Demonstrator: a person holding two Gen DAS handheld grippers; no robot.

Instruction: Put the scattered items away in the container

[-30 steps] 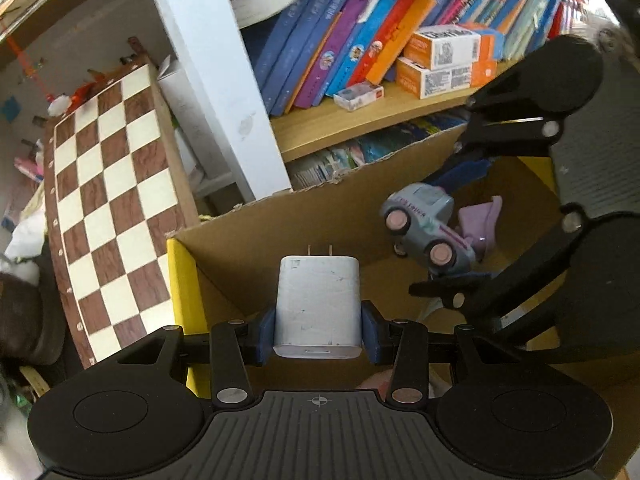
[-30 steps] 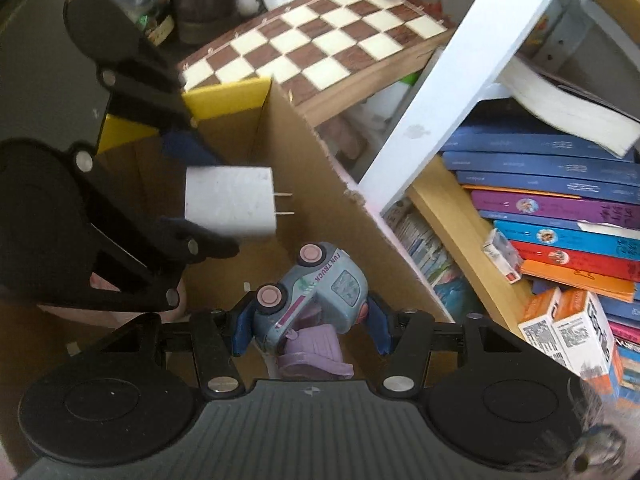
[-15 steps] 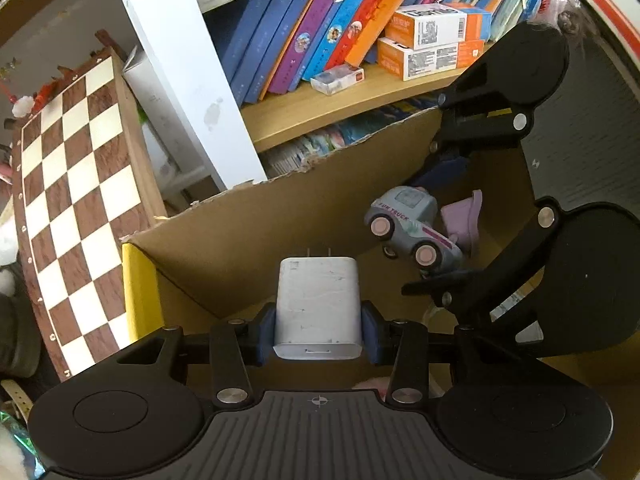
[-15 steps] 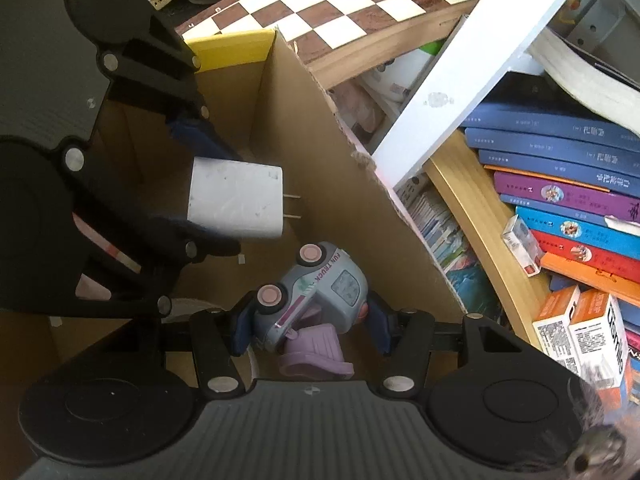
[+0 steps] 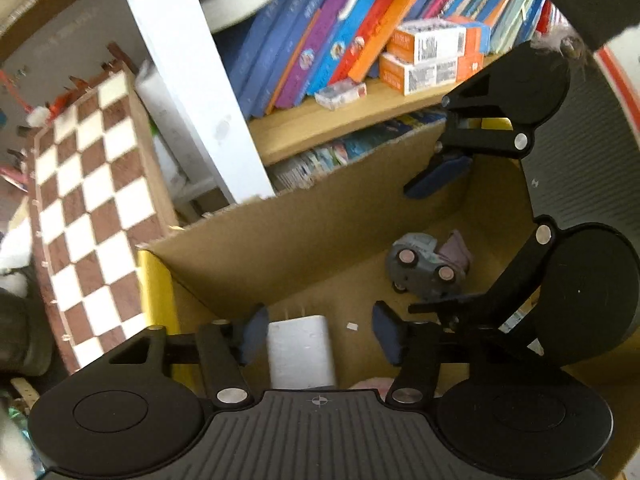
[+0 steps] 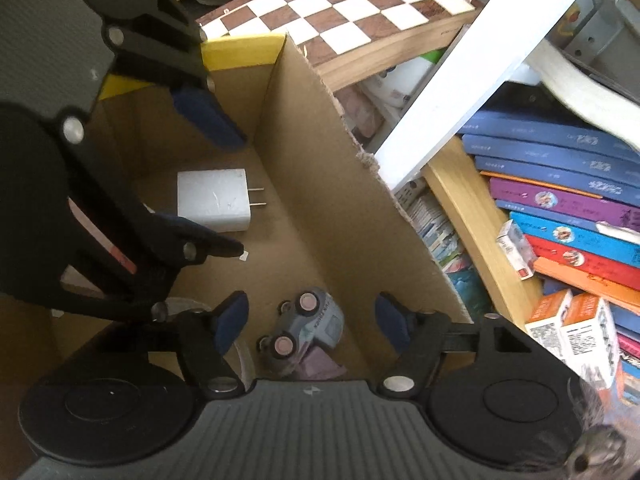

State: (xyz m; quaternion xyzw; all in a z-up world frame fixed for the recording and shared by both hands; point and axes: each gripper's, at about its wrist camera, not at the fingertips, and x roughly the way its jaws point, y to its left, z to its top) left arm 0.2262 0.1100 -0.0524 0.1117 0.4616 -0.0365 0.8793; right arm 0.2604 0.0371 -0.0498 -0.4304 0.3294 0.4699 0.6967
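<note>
The left gripper (image 5: 318,334) is spread wide and holds nothing. The white charger (image 6: 214,200) lies flat on the floor of the cardboard box (image 6: 316,184), with its two metal pins pointing at the box's long wall. It sits between the left gripper's blue pads but is not pinched by them.

The right gripper (image 6: 312,322) is spread wide too, and empty. Under it the toy car (image 6: 308,330) lies on its side on the box floor, showing two pink wheels. The words on it look like "FUN TRUCK". A purple piece (image 6: 320,364) sits right beside the car.

Outside the box stand a chessboard (image 6: 352,12) and shelves of books (image 6: 560,208). Their writing is too small to read.
</note>
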